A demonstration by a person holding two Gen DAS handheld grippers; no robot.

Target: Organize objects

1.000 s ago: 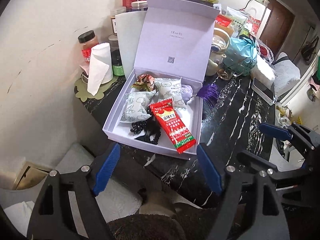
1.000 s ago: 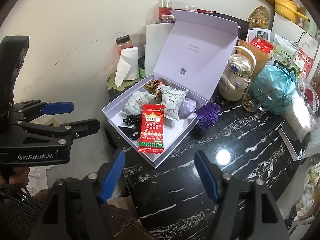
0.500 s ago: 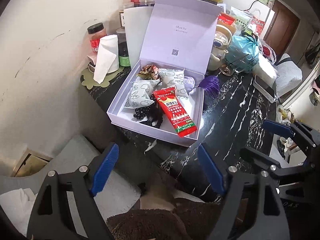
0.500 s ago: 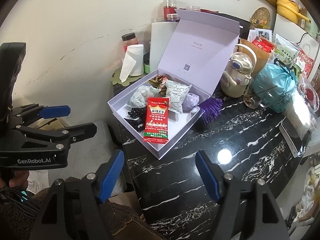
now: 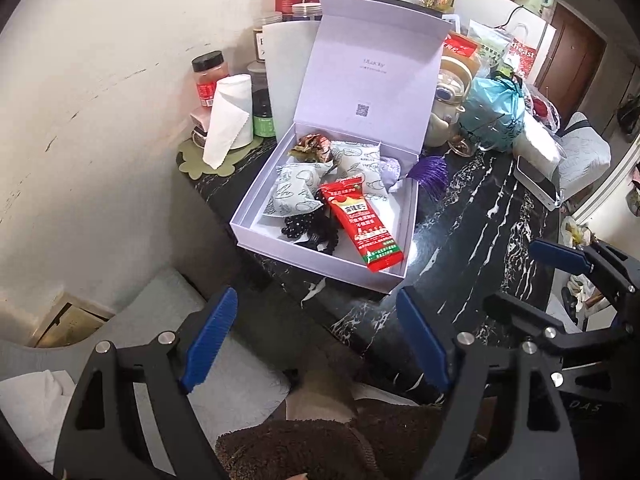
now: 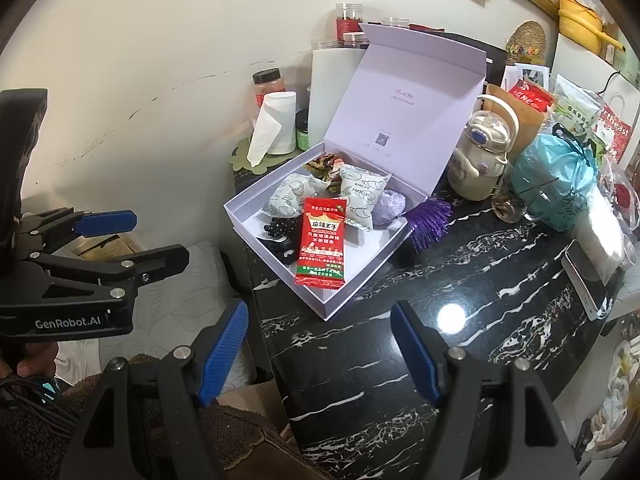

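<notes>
Both the left gripper (image 5: 316, 340) and the right gripper (image 6: 320, 348) hover with fingers spread wide, holding and touching nothing. The open lavender box (image 6: 362, 280) sits on the black marble table (image 6: 460, 280), with a red snack packet (image 6: 322, 246) inside.

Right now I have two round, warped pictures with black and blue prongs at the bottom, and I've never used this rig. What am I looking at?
Each picture comes from a fisheye camera on a hand-held two-finger gripper, looking along its fingers. The prongs are the left gripper in one picture and the right gripper in the other. Both are open and hold nothing.

On the black marble counter sits an open lilac box, lid up. Inside lie a red snack packet, two white pouches, black beads and a purple wrapped item. A purple brush lies just outside the box. A paper roll, jars, a cream kettle and a teal bag crowd the back.
</notes>
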